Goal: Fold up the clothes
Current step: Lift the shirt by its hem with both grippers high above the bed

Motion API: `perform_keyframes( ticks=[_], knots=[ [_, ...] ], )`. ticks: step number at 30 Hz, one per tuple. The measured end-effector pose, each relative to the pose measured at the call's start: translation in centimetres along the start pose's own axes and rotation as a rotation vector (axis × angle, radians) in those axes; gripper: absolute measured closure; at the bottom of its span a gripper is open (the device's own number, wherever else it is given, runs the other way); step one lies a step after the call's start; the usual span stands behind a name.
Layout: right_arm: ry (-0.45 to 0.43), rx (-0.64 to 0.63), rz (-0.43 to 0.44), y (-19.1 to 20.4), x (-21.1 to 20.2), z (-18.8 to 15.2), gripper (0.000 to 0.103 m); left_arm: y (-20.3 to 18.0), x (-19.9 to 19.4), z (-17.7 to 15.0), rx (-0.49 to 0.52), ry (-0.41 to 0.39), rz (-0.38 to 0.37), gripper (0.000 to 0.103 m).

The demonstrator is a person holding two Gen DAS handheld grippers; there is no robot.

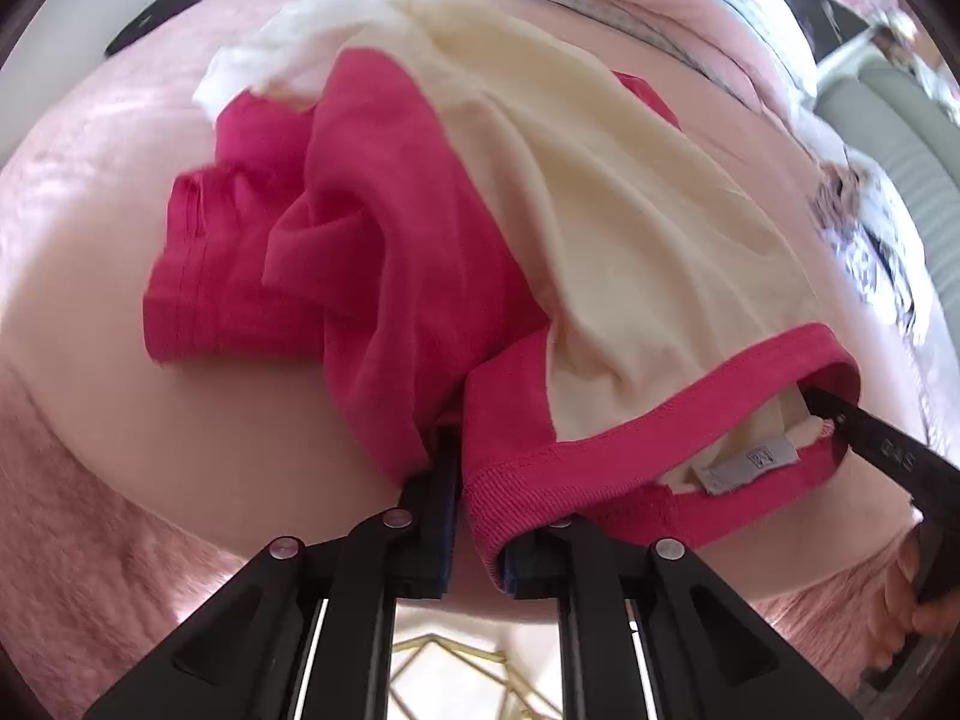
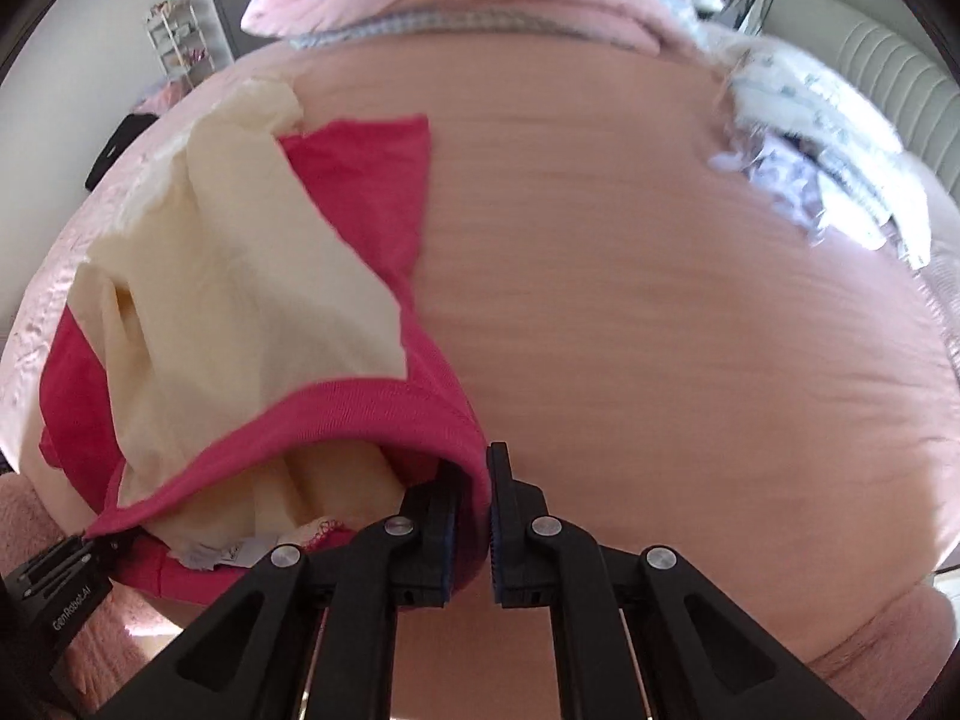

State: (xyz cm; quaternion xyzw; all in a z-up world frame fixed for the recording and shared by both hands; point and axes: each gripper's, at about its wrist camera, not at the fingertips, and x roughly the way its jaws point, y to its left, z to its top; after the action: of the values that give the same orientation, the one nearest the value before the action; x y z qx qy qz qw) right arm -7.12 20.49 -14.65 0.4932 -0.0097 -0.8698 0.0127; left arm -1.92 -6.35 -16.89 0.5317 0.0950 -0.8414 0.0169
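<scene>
Pink bedspread [image 2: 660,300] fills both views; wire rack [image 2: 177,45] upper left, grey ribbed headboard [image 2: 864,54] upper right. Cream-and-pink shirt [image 1: 600,228] lies centre-left on bed. Left gripper [image 1: 474,516] and right gripper [image 2: 474,516] each pinch pink collar [image 1: 600,450].

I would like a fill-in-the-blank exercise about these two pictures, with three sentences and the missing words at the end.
1. The shirt is cream with trim coloured ____.
2. Both grippers, left and right, pinch the shirt at its ____.
3. The shirt lies on a bed cover whose colour is ____.

Missing words: pink; neckband; pink
</scene>
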Motion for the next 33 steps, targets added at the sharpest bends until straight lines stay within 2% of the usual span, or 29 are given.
perform_keyframes(
  ticks=[3,6,8,9,11,13,14,17,19,21,23,27,30,33],
  knots=[
    [-0.134,0.004,-0.033,0.3,-3.4,1.6,0.099,-0.6,-3.5,1.4,0.024,-0.118,0.03,0.096],
    [-0.268,0.008,-0.065,0.7,-6.7,3.3,0.099,-3.3,-9.7,4.1,0.125,-0.341,0.12,0.097],
    [-0.366,0.004,-0.086,1.1,-9.4,4.5,0.099,-4.2,-14.5,7.1,0.137,-0.483,0.132,0.097],
    [-0.434,-0.008,-0.079,1.5,-11.9,5.8,0.099,-4.1,-16.8,8.7,0.118,-0.526,0.102,0.097],
    [-0.519,0.026,-0.007,1.4,-16.5,8.9,0.099,-4.2,-21.6,12.0,0.102,-0.615,0.051,0.097],
    [-0.593,0.055,0.058,1.4,-20.9,12.2,0.099,-5.2,-27.0,14.4,0.145,-0.73,0.046,0.098],
    [-0.632,0.062,0.079,1.5,-23.2,13.7,0.099,-5.1,-29.8,14.5,0.177,-0.79,0.056,0.098],
    [-0.803,0.02,0.052,2.9,-30.6,16.7,0.099,-5.6,-36.0,17.6,0.238,-0.934,0.042,0.098],
    [-0.865,0.001,0.071,3.6,-35.0,18.1,0.099,-5.2,-38.4,19.7,0.266,-0.981,0.029,0.097],
    [-0.904,-0.015,0.098,4.0,-38.5,19.0,0.099,-4.5,-39.9,20.4,0.274,-1.001,-0.004,0.098],
    [-0.901,-0.037,0.105,4.6,-40.2,19.7,0.099,-3.6,-39.4,21.5,0.265,-0.963,-0.063,0.098],
    [-0.812,-0.036,0.154,4.2,-40.3,18.6,0.099,-2.7,-36.1,20.5,0.245,-0.852,-0.154,0.098],
    [-0.673,0.002,0.164,2.4,-35.3,17.2,0.099,-3.0,-30.2,19.9,0.23,-0.708,-0.177,0.098],
    [-0.51,0.032,0.105,0.5,-26.9,15.8,0.099,-4.1,-22.4,19.8,0.223,-0.561,-0.14,0.098]
  ],
)
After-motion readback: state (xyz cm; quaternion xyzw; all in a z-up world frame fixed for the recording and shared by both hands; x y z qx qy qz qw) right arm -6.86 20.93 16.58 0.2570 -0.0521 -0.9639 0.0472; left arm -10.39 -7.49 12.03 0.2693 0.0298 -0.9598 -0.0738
